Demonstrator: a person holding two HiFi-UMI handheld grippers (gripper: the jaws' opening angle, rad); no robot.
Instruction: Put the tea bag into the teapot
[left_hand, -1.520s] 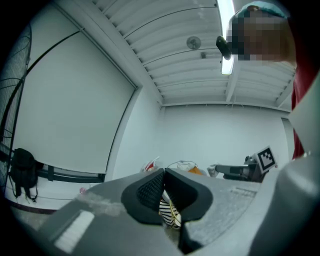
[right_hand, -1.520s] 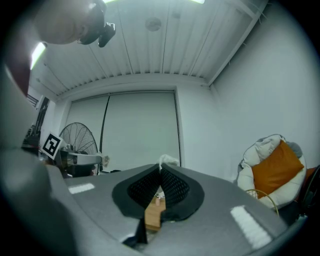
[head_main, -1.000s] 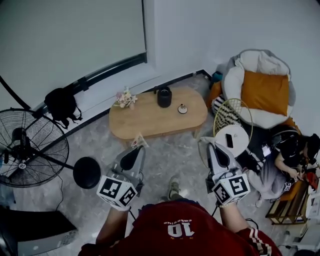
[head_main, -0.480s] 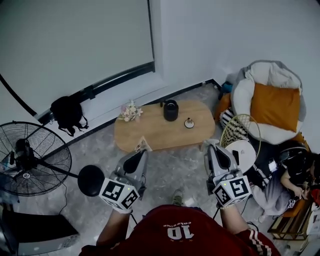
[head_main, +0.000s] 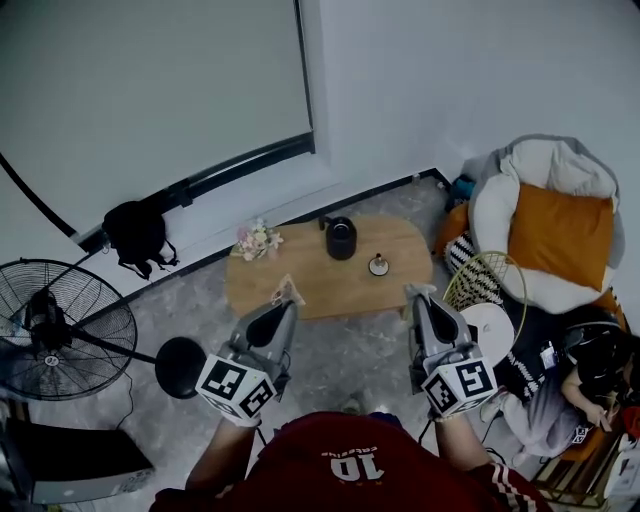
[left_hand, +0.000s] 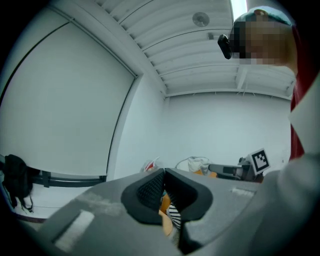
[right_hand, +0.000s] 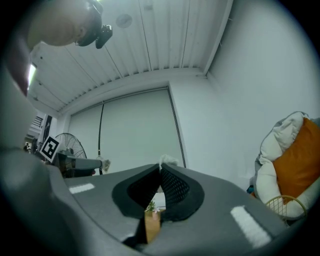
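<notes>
A black teapot stands on the oval wooden coffee table, well ahead of me and below both grippers. My left gripper is shut on a small red-and-white tea bag packet, which peeks over the closed jaws in the left gripper view. My right gripper is shut on a small white piece that sticks out past its tips. Both grippers are held side by side at waist height, pointing toward the table. From the left gripper view, the teapot is hidden.
On the table are a flower bunch and a small cup. A standing fan and black bag are at the left. A beanbag with an orange cushion, a round white side table and a seated person are at the right.
The head view has shifted, so the table now sits lower and further right in the picture. Both grippers keep their hold and stay side by side.
</notes>
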